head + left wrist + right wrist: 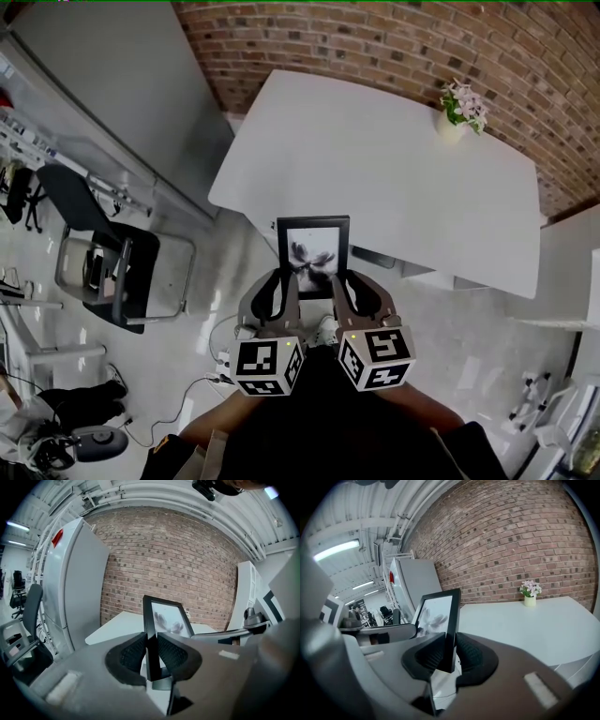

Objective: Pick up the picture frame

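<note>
1. Head view, far left: a black chair (105, 251) stands on the pale floor (216, 281), well apart from the table (375, 169).
2. The left gripper (283, 286) is closed on the left side bar of the frame (313, 255).
   - In the left gripper view, both ribbed pads press against the bar, one on each face.
   - The bar runs upright between the pads.
3. The frame is black, with a dark flower-like print on a pale ground.
   - It is held upright in the air between the two grippers, with the print facing the person.
   - In the head view its top edge overlaps the near edge of the table, and its lower part is seen against the floor.
4. The right gripper (344, 286) is closed on the right side bar of the frame.
   - In the right gripper view, the pads clamp the bar near its lower end, and the frame rises above them.
5. The two marker cubes sit side by side below the frame, close to the person's body.
6. The table is white and stands against a brick wall (394, 42).
7. Far right, near the back corner of the table: a small pale vase (450, 127) stands upright.
   - It holds a bunch of pink and white flowers (465, 103) with green leaves.
   - The vase is well apart from the frame.
</note>
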